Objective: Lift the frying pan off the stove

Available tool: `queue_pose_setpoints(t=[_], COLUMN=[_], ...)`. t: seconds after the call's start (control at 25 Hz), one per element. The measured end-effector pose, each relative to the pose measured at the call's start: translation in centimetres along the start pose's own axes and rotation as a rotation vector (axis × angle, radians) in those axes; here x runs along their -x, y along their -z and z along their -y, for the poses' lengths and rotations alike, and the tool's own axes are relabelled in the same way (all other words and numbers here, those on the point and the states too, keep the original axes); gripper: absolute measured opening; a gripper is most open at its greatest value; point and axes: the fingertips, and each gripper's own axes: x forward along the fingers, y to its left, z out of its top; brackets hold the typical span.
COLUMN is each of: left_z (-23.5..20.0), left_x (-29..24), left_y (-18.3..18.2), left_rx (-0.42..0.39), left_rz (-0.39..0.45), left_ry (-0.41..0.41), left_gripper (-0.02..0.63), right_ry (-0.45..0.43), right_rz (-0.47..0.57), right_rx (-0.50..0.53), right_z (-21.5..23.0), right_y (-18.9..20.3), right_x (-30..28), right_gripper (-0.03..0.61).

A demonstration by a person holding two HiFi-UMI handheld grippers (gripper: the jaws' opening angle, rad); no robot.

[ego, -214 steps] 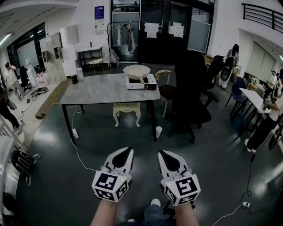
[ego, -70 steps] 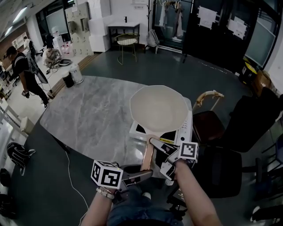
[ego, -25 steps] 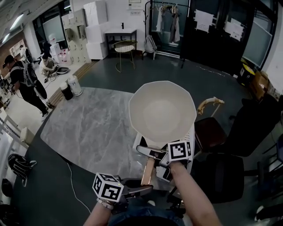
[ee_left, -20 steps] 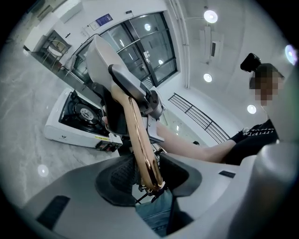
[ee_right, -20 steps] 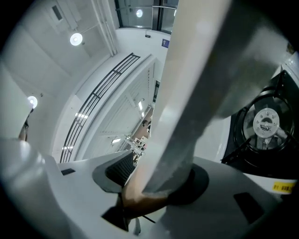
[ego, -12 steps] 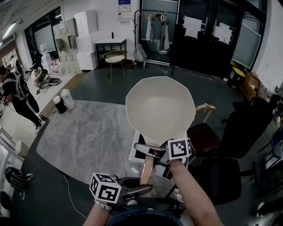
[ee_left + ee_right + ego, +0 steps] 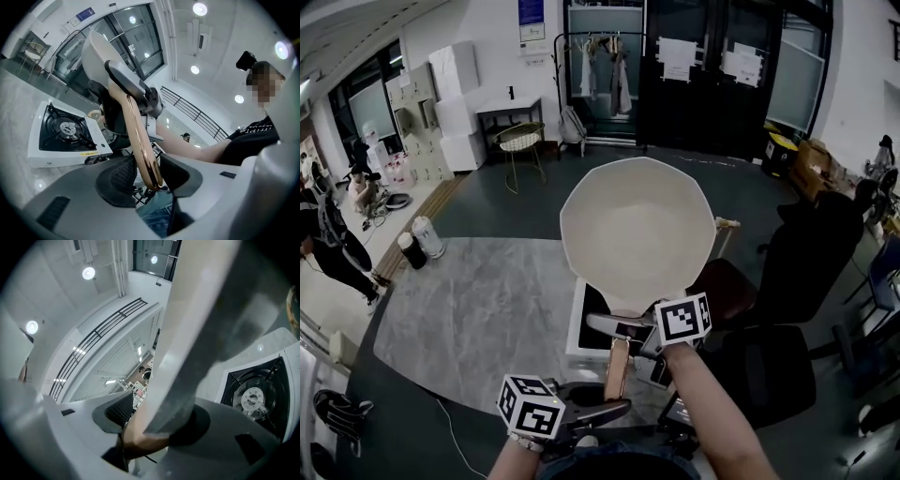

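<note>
A cream frying pan [image 7: 637, 230] hangs tilted above the white single-burner stove [image 7: 579, 330], clear of the black burner [image 7: 63, 126]. Its copper handle [image 7: 616, 367] runs down toward me. My left gripper [image 7: 614, 410] is shut on the handle's end [image 7: 145, 159], a pad on each side. My right gripper [image 7: 607, 324] sits higher, at the grey neck [image 7: 187, 357] where handle meets pan. Its jaws are opening slightly, with the neck still between them and pressed by the pads. The stove [image 7: 255, 394] lies below in the right gripper view.
The stove stands at the right end of a grey marble table [image 7: 478, 300]. A black office chair [image 7: 797, 272] and a dark-seated chair [image 7: 722, 281] stand right of the table. People [image 7: 328, 244] are at the far left, and a white stool [image 7: 520, 141] beyond the table.
The pan has risen a little and stands farther off the stove, so more of the burner shows under it. Both grippers went up with the handle.
</note>
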Motion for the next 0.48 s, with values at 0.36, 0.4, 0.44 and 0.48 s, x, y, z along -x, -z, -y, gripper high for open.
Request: queue_pose_setpoints(t=[0.36,0.4,0.44,0.48], left_z=[1.8,2.0,2.2,2.3], left_x=[-2.8,-3.0,-3.2,-3.4], left_y=[0.8,0.8,0.9,1.0], left_rx=[-0.060,-0.069,-0.079,-0.089], left_rz=[-0.104,-0.116,-0.129,-0.144], left_ry=[0.111,0.128,0.140,0.149], left_gripper=[0.167,0.167,0.167,0.167], right_ry=[0.107,0.118,0.130,0.143], right_rz=[0.066,0.077,0.090,0.106], right_rx=[0.050,0.054,0.058,0.063], right_z=[-0.2,-0.3,-0.3,-0.3], right_y=[-0.2,-0.2,-0.3,-0.3], right_x=[4.6,5.0,5.5,5.9], right_gripper=[0.242,0.244,0.244,0.244])
